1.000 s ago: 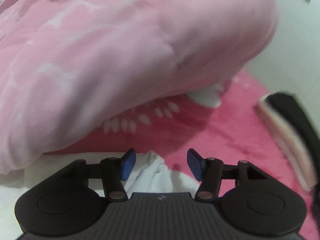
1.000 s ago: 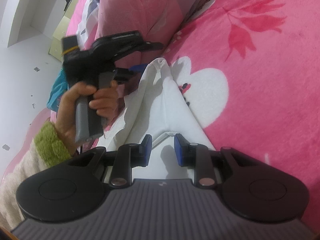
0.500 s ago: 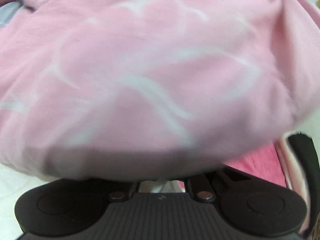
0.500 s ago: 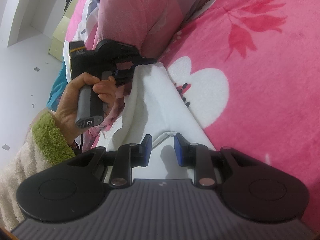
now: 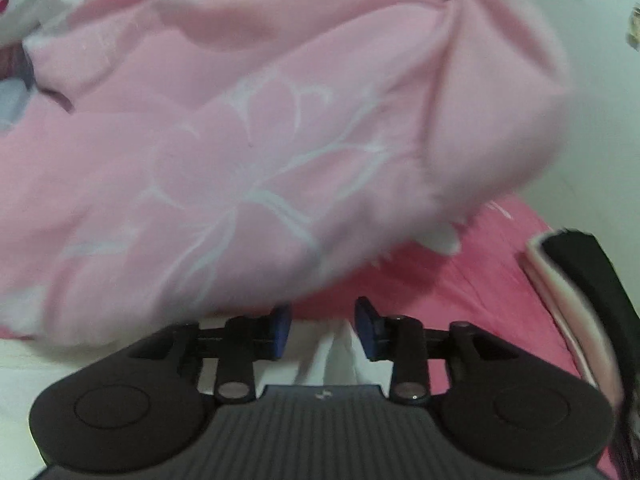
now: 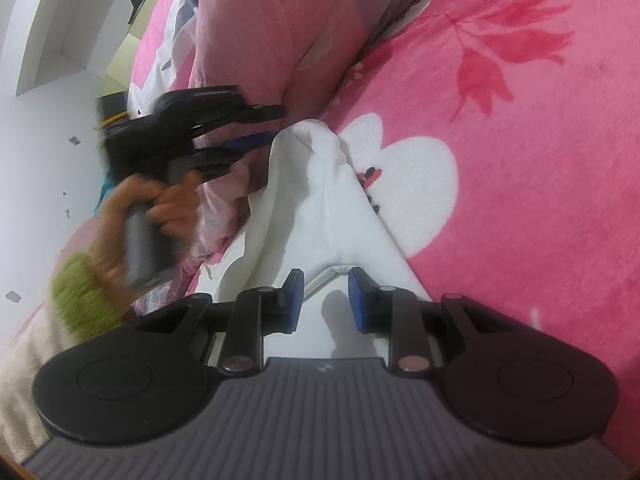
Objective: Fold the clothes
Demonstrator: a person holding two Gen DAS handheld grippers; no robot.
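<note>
A white garment (image 6: 320,200) lies bunched in a long strip on the pink flowered blanket (image 6: 520,160). My right gripper (image 6: 326,300) stands open at its near end, with a hem edge lying between the blue pads (image 6: 294,300). At the far end my left gripper (image 6: 260,136), held by a hand (image 6: 168,208), hovers blurred just beside the cloth's tip. In the left wrist view the left gripper (image 5: 323,332) is open, and a fold of the white garment (image 5: 340,356) sits loose between its fingers.
A bulky pale pink quilt (image 5: 240,140) (image 6: 280,40) rises right behind the garment's far end. A black and pink-striped object (image 5: 572,280) lies at the right. A green fuzzy cuff (image 6: 84,300) covers the wrist. White floor shows at the left.
The left gripper pushed in against the quilt at the garment's far end, then drew back, leaving the cloth tip loose. The right gripper has stayed put and open.
</note>
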